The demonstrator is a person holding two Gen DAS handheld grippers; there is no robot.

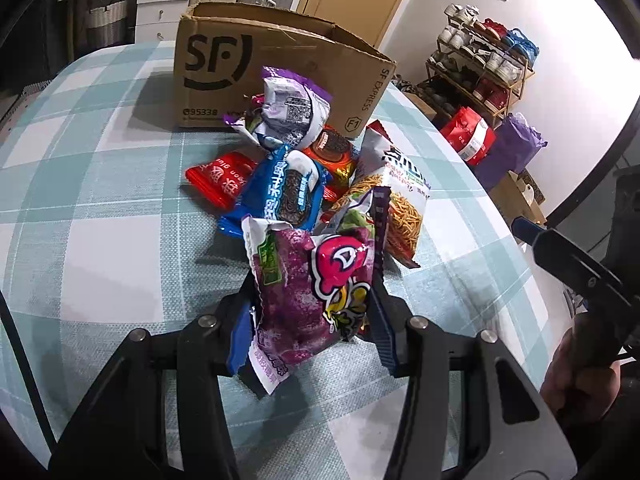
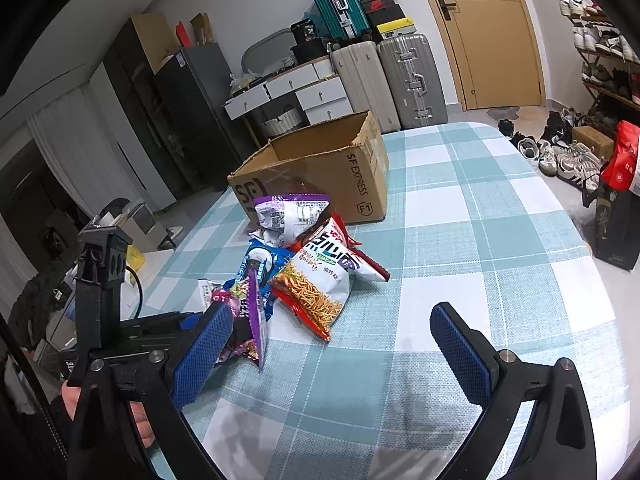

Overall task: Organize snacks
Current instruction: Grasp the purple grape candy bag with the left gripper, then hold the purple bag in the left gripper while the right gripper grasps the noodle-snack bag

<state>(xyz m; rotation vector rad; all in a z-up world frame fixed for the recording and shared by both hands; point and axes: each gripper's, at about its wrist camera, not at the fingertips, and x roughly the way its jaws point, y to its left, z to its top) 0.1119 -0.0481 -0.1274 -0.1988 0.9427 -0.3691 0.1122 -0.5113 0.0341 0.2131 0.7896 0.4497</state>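
**Left gripper clamps the purple snack packet; right gripper gapes over bare cloth**

On the checked tablecloth [image 1: 100, 208], the left gripper [image 1: 310, 300] has its blue pads pressed on either side of a purple snack packet [image 1: 308, 288], which stands crumpled between them at the near edge of the snack pile. Past it, toward 12 o'clock, lie a blue sandwich-biscuit packet [image 1: 284, 192], a red packet [image 1: 218, 178] at about 10 o'clock, an orange biscuit packet [image 1: 332, 152] and a white-and-purple bag [image 1: 288, 112]. A noodle-snack bag [image 1: 400, 196] leans at 1 o'clock. The open SF Express cardboard box [image 1: 248, 76] stands just behind the pile, at 12 o'clock.

The right gripper [image 2: 332, 356] holds nothing: its jaws stand wide apart above the cloth, with the pile at its 11 o'clock and the noodle-snack bag closest to it. A hand [image 1: 576, 372] grips its handle at the left view's 4 o'clock.
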